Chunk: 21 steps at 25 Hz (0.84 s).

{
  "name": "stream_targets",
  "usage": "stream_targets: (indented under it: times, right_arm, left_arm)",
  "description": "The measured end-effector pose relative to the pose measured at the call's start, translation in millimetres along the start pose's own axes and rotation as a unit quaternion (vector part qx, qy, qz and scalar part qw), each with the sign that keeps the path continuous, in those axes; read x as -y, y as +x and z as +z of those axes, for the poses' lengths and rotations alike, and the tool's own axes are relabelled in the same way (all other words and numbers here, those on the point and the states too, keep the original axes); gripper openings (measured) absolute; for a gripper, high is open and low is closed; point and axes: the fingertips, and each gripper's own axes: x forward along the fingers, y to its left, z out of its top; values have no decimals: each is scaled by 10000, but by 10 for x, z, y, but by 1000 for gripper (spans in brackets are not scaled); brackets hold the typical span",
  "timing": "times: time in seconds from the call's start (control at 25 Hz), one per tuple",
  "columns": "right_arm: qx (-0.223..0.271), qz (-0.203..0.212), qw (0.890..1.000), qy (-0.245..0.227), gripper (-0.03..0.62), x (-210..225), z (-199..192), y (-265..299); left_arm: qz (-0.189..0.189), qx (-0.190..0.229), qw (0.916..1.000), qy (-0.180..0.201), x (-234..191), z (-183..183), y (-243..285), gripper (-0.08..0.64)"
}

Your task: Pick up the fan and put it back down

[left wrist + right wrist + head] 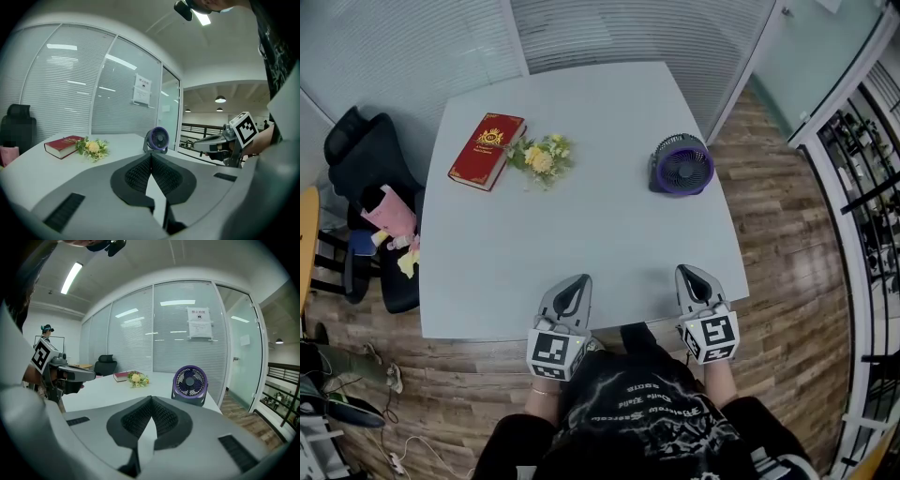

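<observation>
Left gripper [577, 282] and right gripper [686, 273] are sitting closed, empty; the far-right round purple plastic fan [682, 165] is looking light and rigid, so pinch its rim.

A red book [487, 151] is laid on the counter [581, 244], just beside yellow flowers [541, 157]; a black chair [358, 150] is placed alongside.

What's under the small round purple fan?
Only the pale grey table: the small round purple fan stands upright on its dark base near the right edge. The patch beneath that base is covered.
</observation>
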Motion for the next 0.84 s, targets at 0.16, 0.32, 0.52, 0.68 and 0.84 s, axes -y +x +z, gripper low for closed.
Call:
stream_targets:
  times: [0.16, 0.32, 0.52, 0.68, 0.84]
  right_arm:
    - [-59, 42, 10000, -53, 8, -26, -28, 14]
    - [-118, 34, 9999, -70, 8, -13, -51, 29]
    - [-160, 9, 9998, -79, 8, 6, -81, 34]
    - [-186, -13, 9998, -81, 8, 22, -84, 53]
    - [-196, -26, 9998, -97, 8, 31, -82, 68]
  left_arm:
    - [3, -18, 10000, -10, -18, -24, -5, 20]
    - [-8, -49, 10000, -31, -33, -32, 1, 20]
    - [-33, -63, 10000, -52, -38, -44, 17, 20]
    - [-50, -66, 10000, -37, -51, -41, 38, 20]
    - [-40, -94, 9999, -43, -73, -51, 46, 20]
